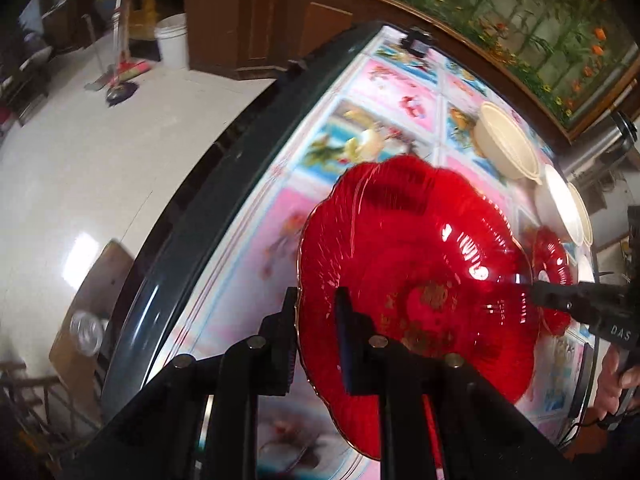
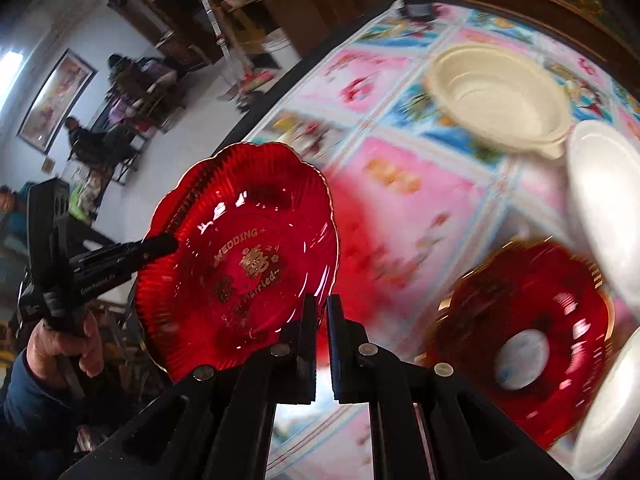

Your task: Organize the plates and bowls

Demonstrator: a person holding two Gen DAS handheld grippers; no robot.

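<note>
Patterned table (image 1: 360, 92), both hand-held grippers on red plate (image 1: 400, 240)

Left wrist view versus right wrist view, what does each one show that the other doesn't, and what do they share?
Only the left wrist view: the white bucket by the wooden cabinet, and the right claw reaching in from the right. Only the right wrist view: seated people across the room, a framed picture, and the left claw reaching in from the left. Both: the lifted red wedding plate gripped at opposite rims, a second red plate and cream bowl on the patterned tablecloth.
</note>
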